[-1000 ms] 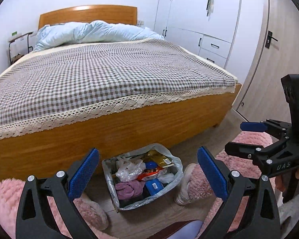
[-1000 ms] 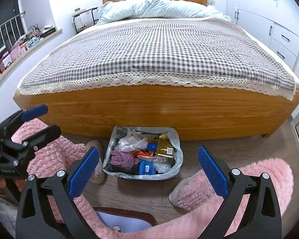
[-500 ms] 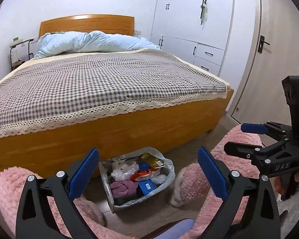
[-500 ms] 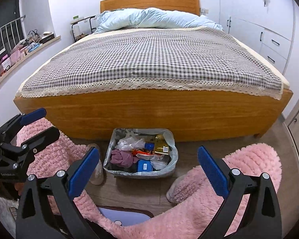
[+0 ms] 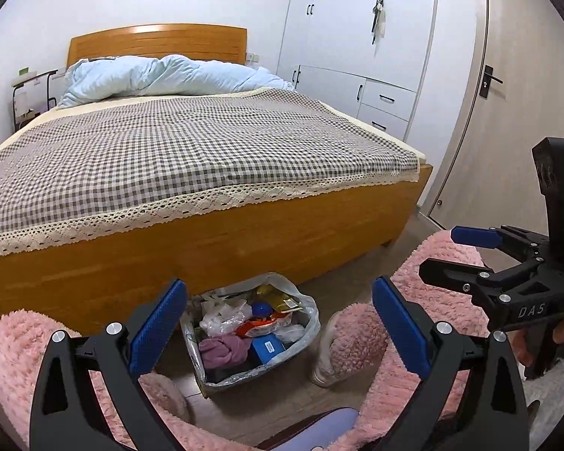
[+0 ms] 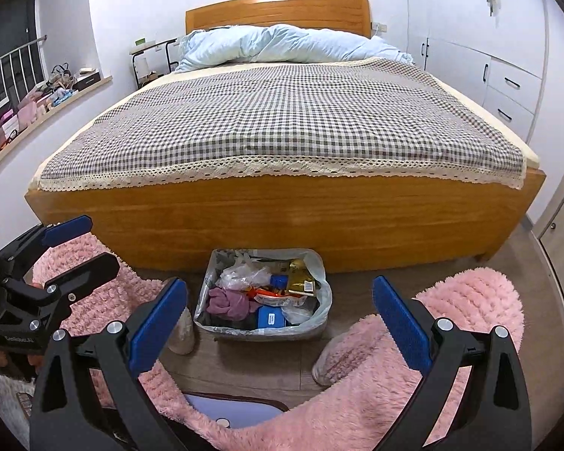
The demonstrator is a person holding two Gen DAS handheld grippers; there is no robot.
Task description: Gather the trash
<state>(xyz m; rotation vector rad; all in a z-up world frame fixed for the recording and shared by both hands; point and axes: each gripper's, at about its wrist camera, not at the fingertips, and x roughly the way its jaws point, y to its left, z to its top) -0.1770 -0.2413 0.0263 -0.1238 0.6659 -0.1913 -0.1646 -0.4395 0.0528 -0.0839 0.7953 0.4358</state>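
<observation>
Trash bin (image 6: 321,263) (lined, full), both jaws apart

Both views are taken from low above the floor, looking forward along open gripper fingers toward the foot of the bed (image 5: 206,233) (image 6: 282,210). The left view is angled rightward, so the wardrobe (image 5: 361,37) and door (image 5: 515,94) are taken in. The right view faces the bed squarely, with the windowsill (image 6: 49,94) at left. The trash bin (image 5: 252,334) (image 6: 263,297) is shared by both views, and each gripper is seen at the edge of the other's view.
</observation>
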